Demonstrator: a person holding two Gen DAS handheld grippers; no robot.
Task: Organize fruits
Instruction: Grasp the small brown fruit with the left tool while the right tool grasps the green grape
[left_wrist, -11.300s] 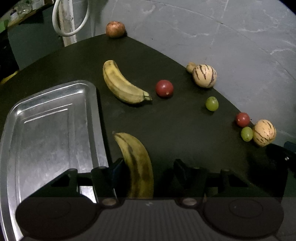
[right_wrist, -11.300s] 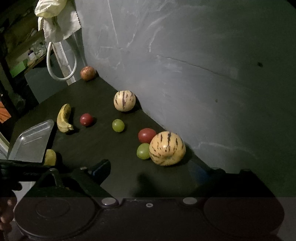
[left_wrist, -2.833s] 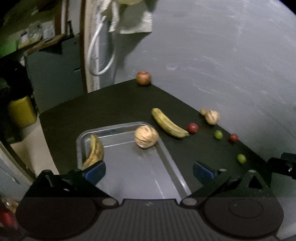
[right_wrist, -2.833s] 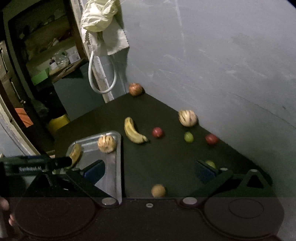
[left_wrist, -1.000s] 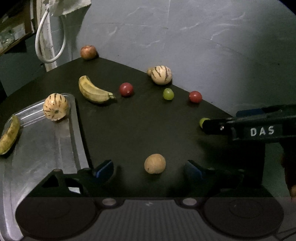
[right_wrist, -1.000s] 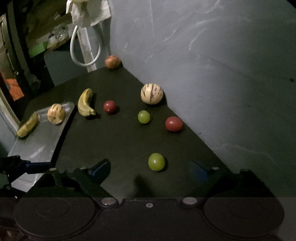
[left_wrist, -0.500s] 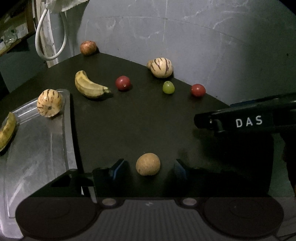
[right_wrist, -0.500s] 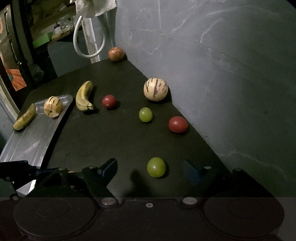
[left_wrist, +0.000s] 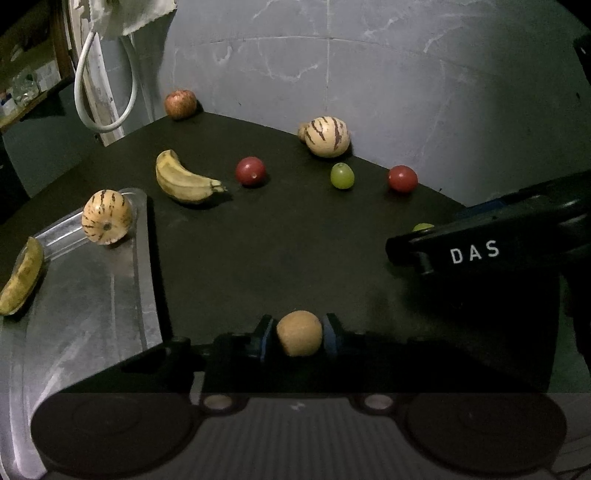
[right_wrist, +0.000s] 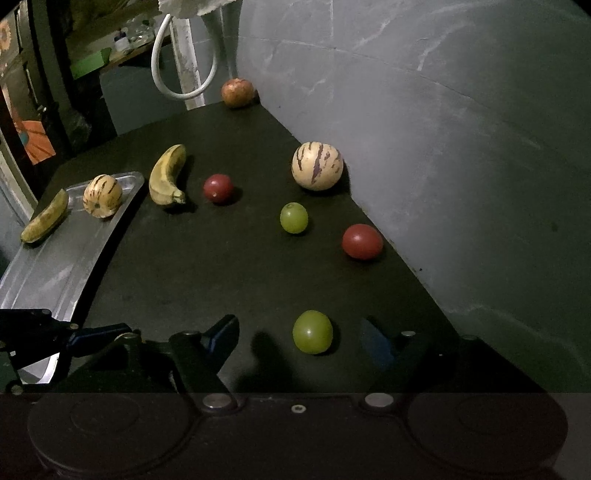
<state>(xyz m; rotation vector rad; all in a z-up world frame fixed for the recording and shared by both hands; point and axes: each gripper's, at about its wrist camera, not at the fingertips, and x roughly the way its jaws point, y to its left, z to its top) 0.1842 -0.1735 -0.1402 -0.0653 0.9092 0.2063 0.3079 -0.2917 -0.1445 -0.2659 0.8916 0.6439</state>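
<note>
Gripping brown fruit (left_wrist: 299, 333), left-wrist view only.

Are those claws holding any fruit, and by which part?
The left gripper pinches the brown fruit by its sides. The right gripper holds nothing.

Green fruit (left_wrist: 423, 227) mostly hidden behind right gripper (left_wrist: 480, 251) (only top shows); tray (left_wrist: 92, 295) cut off at left edge.
</note>
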